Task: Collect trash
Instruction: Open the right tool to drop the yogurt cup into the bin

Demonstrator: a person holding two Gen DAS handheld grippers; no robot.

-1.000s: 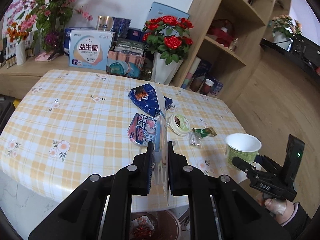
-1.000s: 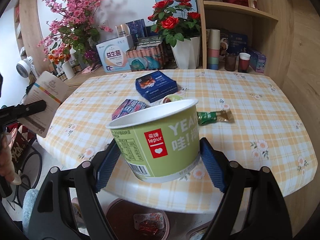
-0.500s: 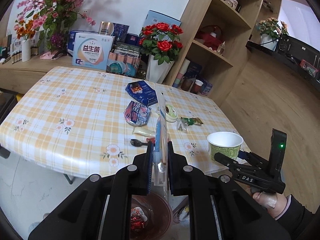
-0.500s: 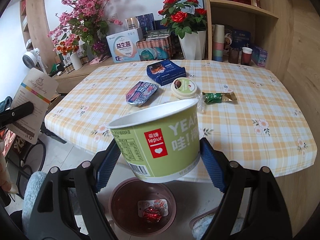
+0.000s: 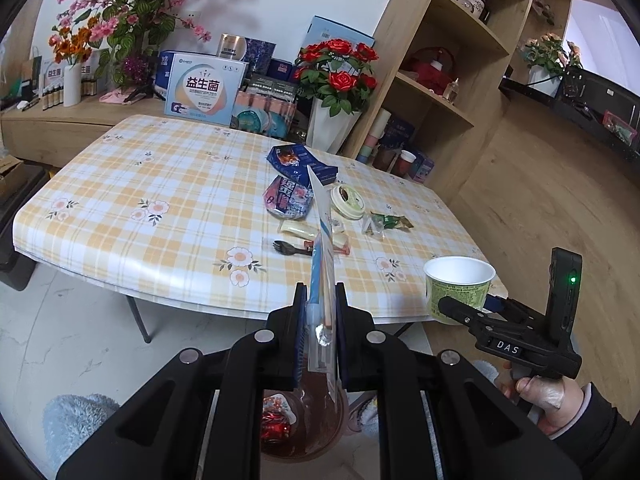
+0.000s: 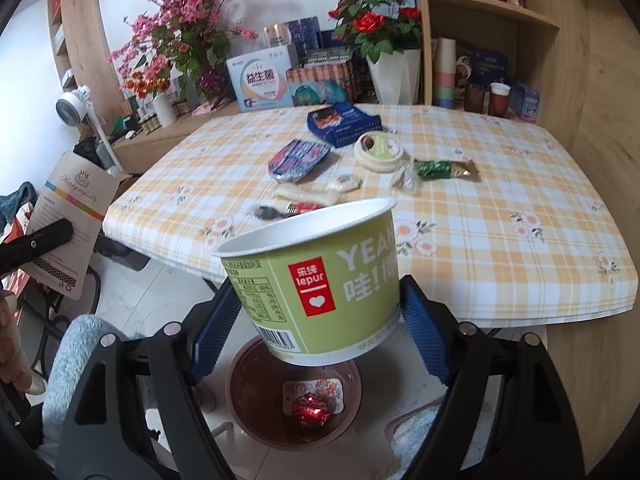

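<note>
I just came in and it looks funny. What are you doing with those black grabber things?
A person is clearing trash off the yellow checked table. The right gripper is shut on a green paper cup, held above the brown round bin on the floor. The left gripper pinches a flat blue-and-white plastic wrapper between its fingers, also over the bin. A red shiny wrapper is already in the bin. More trash waits on the table, like a black plastic fork and a green candy wrapper.

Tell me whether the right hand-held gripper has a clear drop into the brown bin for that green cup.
Probably yes. The right hand-held gripper holds the green cup off the table edge, above the brown bin on the floor. Nothing shows between them; only a few wrappers lie inside.
</note>
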